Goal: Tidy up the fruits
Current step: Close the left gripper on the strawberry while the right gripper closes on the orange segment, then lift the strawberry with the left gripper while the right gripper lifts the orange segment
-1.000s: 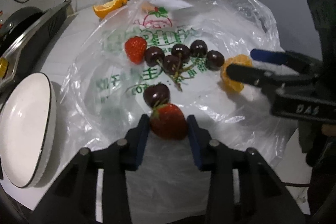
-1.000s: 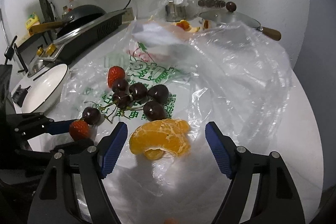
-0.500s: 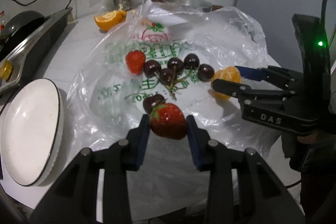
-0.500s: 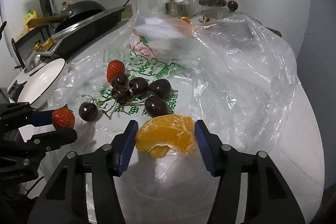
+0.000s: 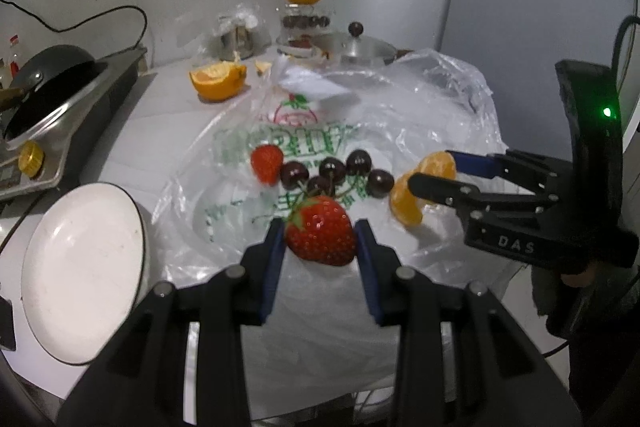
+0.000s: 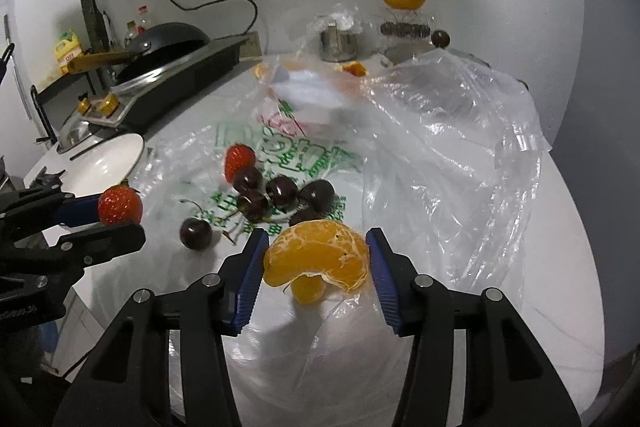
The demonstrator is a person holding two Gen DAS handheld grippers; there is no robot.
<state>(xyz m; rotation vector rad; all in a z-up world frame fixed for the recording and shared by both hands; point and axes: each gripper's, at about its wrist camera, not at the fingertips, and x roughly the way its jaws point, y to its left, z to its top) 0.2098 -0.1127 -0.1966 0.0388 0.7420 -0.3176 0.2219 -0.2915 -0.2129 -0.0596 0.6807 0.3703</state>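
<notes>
1. Red and soft, the strawberry [image 5: 321,231] sat clamped between the left gripper [image 5: 320,239] pads, lifted clear of the plastic bag [image 5: 320,131]. It would likely bruise under a hard squeeze, so its broad flanks were the sensible hold.
2. The peeled mandarin piece [image 6: 317,259] was gripped by the right gripper [image 6: 316,261], whose jaws had just been closing onto it. It looked light, juicy and prone to split at its segment seams.
3. At 12 o'clock from the mandarin lay dark cherries [image 6: 280,195], small, smooth and apt to roll. A second strawberry [image 6: 239,159] lay beyond them.
4. The white bowl [image 5: 84,267] stood at 9 o'clock of the held strawberry, its rim open.
5. Crinkled, slippery bag folds rose at 2 o'clock. The table edge [image 6: 580,307] curved close at 3 o'clock.
</notes>
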